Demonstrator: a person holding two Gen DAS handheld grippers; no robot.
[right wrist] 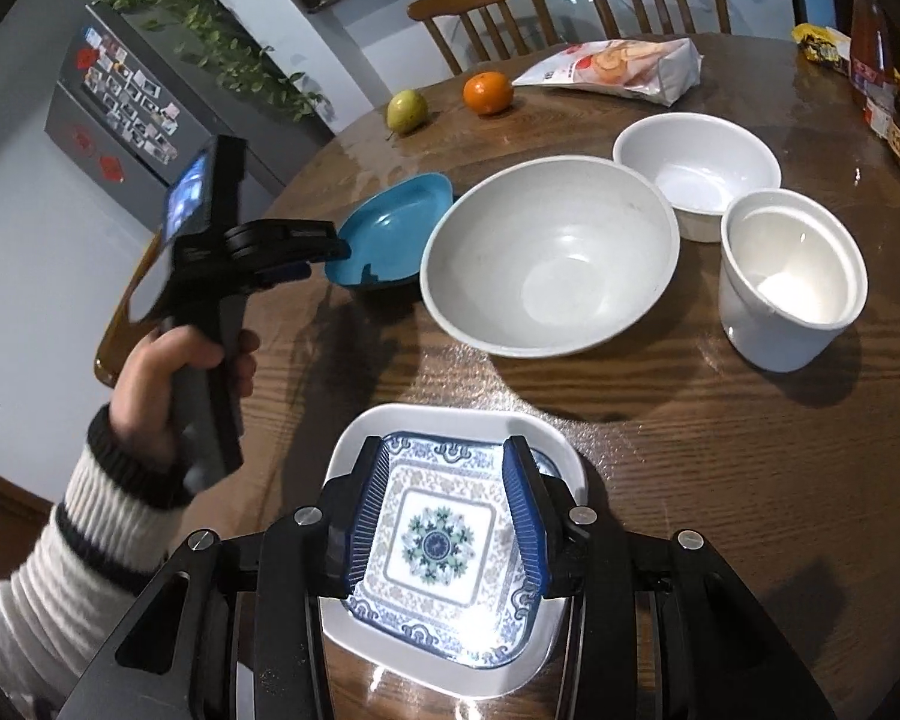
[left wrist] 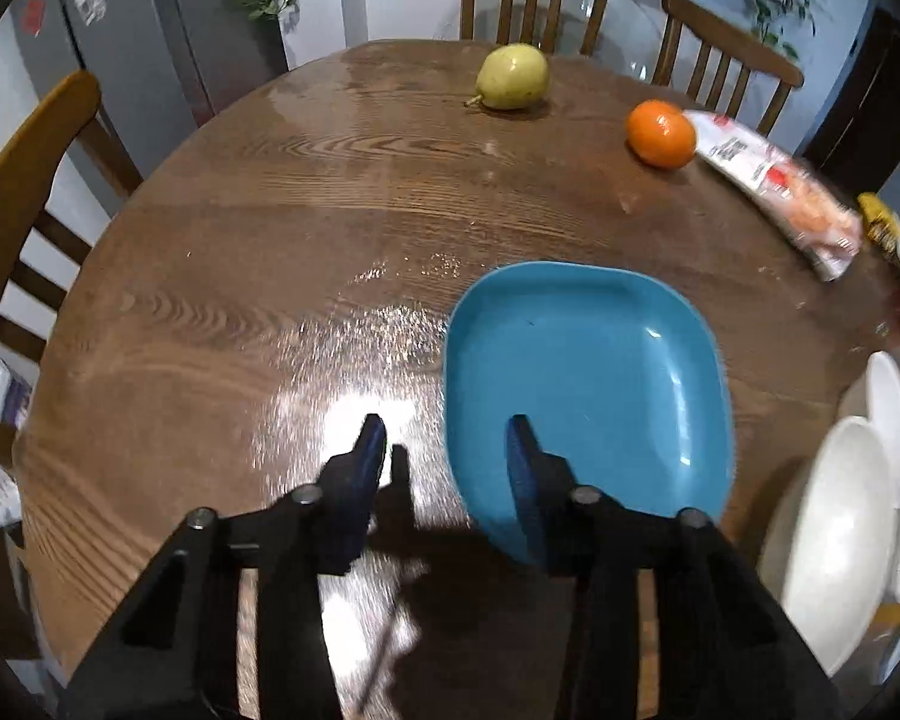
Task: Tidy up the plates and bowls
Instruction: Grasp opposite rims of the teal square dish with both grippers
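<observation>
Left claw (left wrist: 444, 438) released, straddling the near edge of the blue plate (left wrist: 588, 384) on the tabletop (left wrist: 270, 228). Right claw (right wrist: 441, 462) released above the patterned plate (right wrist: 444, 540), stacked in the white plate (right wrist: 450, 669).

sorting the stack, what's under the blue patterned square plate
A white square plate sits under the blue-and-white patterned square plate, its rim showing all round. Whatever lies beneath the white plate's middle is covered.
</observation>
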